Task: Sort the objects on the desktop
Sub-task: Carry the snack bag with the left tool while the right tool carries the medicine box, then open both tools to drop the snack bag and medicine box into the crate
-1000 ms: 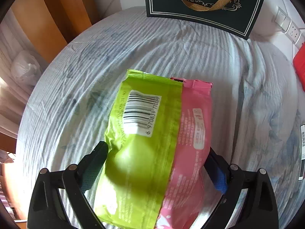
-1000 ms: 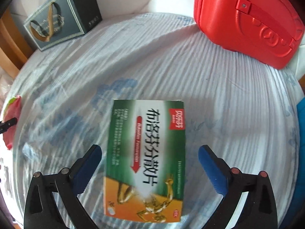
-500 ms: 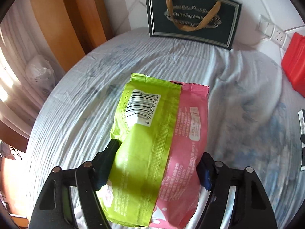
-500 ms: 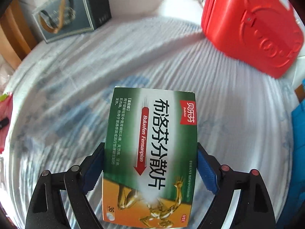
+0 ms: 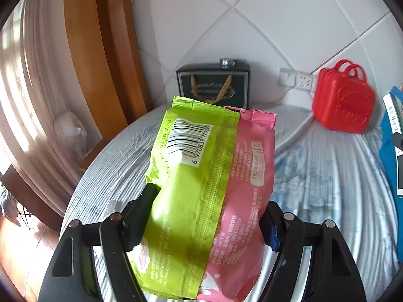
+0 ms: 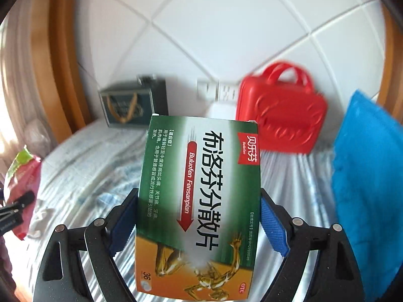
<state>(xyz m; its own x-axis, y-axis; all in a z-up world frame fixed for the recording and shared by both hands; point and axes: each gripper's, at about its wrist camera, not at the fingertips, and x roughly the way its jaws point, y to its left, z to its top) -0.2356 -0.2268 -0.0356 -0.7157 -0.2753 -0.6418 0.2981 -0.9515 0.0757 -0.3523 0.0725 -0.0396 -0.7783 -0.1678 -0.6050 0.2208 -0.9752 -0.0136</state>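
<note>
My left gripper [image 5: 209, 216] is shut on a green and pink snack packet [image 5: 201, 191], barcode side up, held in the air above the cloth-covered table [image 5: 327, 188]. In the right wrist view my right gripper [image 6: 199, 216] is shut on a green and orange medicine box [image 6: 199, 188], also lifted off the table [image 6: 88, 161]. Its blue pads [image 6: 273, 224] press on the box's long sides. The snack packet [image 6: 22, 171] and the left gripper's fingers [image 6: 17, 206] show at the far left of that view.
A dark gift bag [image 5: 214, 88] with a tan ribbon handle and a red plastic case [image 5: 343, 100] stand against the tiled wall at the back. A blue item [image 6: 365, 176] sits at the right. Wall sockets [image 5: 297, 80] lie between bag and case. A wooden frame [image 5: 100, 50] is at the left.
Both grippers closed on their objects and lifted them off the table. Both views tilted up, so the wall and the standing bag and case now show.
</note>
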